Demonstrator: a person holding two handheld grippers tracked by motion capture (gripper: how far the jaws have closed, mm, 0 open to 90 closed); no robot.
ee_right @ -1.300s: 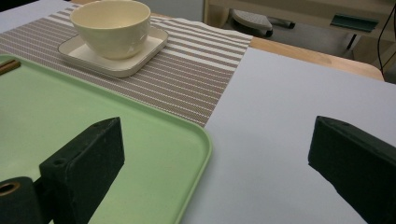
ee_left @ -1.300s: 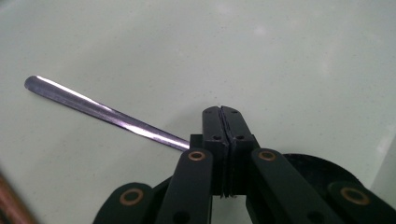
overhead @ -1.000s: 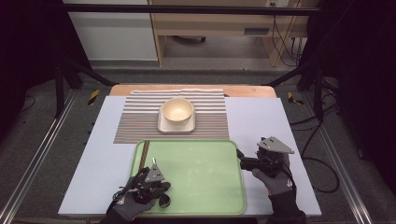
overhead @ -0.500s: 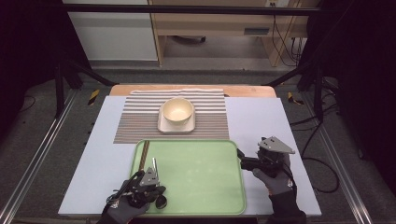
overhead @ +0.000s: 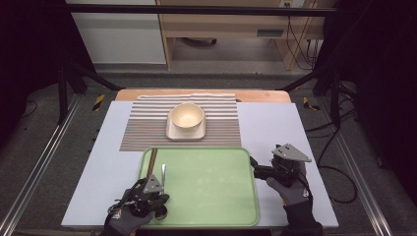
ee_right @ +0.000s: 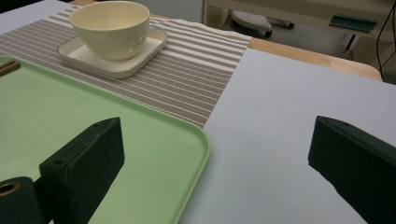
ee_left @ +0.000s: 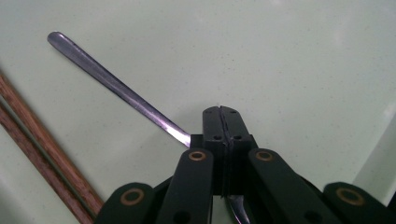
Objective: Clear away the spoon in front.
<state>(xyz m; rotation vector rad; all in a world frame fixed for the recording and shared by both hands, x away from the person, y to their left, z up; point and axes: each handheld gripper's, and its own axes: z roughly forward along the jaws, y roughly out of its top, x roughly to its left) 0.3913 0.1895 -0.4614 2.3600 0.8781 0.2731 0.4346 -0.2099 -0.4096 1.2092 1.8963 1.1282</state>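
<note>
Spoon (ee_left: 116, 88) on green tray (overhead: 216, 196) beside chopsticks (ee_left: 42, 154), clamped in left jaws; right jaws wide.

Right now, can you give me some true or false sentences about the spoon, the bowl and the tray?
1. The left gripper has its fingers shut on the metal spoon. True.
2. The bowl sits on the green tray. False: it sits on a small square plate on the striped mat.
3. The right gripper is open and holds nothing. True.
4. The brown chopsticks lie in the bowl. False: they lie on the tray, beside the spoon.
</note>
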